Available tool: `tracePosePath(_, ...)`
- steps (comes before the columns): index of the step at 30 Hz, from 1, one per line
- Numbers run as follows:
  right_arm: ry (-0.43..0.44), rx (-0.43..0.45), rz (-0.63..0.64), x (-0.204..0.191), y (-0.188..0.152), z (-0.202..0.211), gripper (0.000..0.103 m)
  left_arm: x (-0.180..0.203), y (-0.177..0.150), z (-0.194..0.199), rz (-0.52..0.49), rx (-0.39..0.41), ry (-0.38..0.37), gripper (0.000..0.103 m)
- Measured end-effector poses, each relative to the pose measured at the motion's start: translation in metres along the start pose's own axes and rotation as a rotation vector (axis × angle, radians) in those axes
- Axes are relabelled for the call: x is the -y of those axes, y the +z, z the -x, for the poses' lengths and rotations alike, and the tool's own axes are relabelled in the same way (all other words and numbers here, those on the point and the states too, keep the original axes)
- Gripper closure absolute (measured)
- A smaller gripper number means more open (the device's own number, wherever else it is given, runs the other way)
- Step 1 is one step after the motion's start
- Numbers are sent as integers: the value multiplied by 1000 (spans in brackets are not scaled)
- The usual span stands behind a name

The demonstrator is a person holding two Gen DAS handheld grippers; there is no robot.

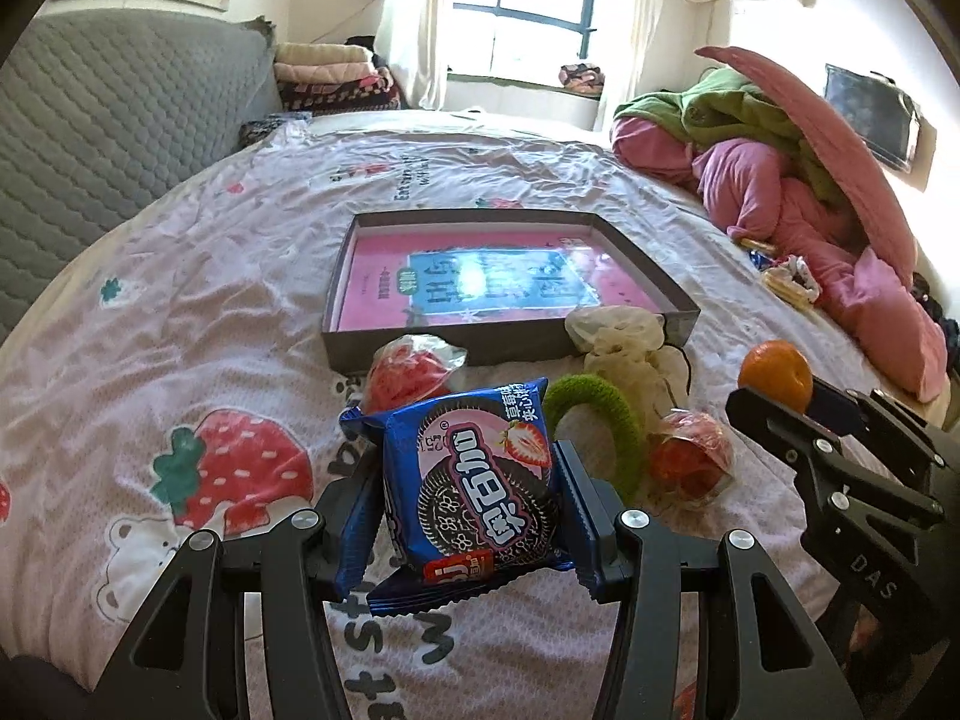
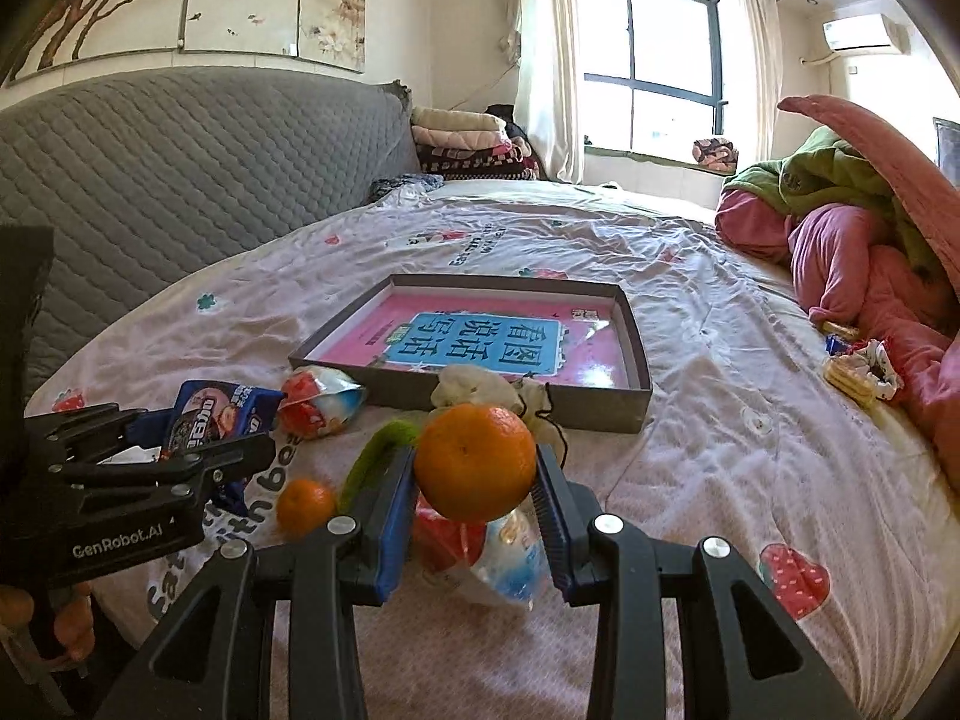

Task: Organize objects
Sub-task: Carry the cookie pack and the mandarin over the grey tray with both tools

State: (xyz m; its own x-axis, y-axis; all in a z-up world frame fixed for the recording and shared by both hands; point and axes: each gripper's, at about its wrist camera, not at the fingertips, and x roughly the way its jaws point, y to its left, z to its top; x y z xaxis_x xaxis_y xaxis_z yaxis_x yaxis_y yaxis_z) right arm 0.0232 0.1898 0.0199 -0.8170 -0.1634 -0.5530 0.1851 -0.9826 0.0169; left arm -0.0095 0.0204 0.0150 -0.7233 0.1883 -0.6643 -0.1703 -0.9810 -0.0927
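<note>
left to right: the left gripper (image 1: 468,480) clamps a blue cookie packet (image 1: 474,483) between its fingers, the packet clear of the strawberry-print bedsheet (image 1: 198,276). ahead of it lie a red wrapped snack (image 1: 408,369), a green hair band (image 1: 600,420), a second red wrapped snack (image 1: 690,456) and a pale crumpled bag (image 1: 618,330) that touches the front wall of the shallow grey box (image 1: 516,348), whose floor holds only a pink printed sheet. the right gripper (image 2: 474,480) pinches an orange (image 2: 474,462) at its sides, held above the clutter; a smaller orange (image 2: 306,504) rests on the sheet near the hair band. risks, as judged: the orange is round and held only at two narrow contacts, so a tilt or jolt could let it roll out; the packet is slick and soft, so it may slide or crush; both loads head for one box, so the grippers could collide, or nudge the pale bag at the wall.
</note>
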Motion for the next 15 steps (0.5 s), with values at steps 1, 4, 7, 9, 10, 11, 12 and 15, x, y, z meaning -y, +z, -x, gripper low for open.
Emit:
tracePosePath(1,0,1,2,1,1,-1,65,1,2,-1,-1,1,1,48)
tracePosePath(4,-5,5,7,5,3,-5,65,1,10,-6,-5,3,1,48)
tracePosePath(7,-7,6,7,8,4,-8,65,1,18,-10,-7,4,-2,48)
tracePosePath(9,-10,6,12,9,5,-10,65,2,23,-14,-11,-1,-4,48)
tracePosePath(10,-10,5,13,9,6,-11,65,2,25,-15,-12,-1,-6,48)
tracePosePath(11,-12,4,15,10,6,-12,65,3,27,-17,-14,-3,-10,48)
tracePosePath(12,-14,3,17,11,7,-13,65,4,29,-18,-18,-2,-10,48)
tracePosePath(15,-16,1,20,11,10,-17,65,6,35,-23,-26,-1,-12,48)
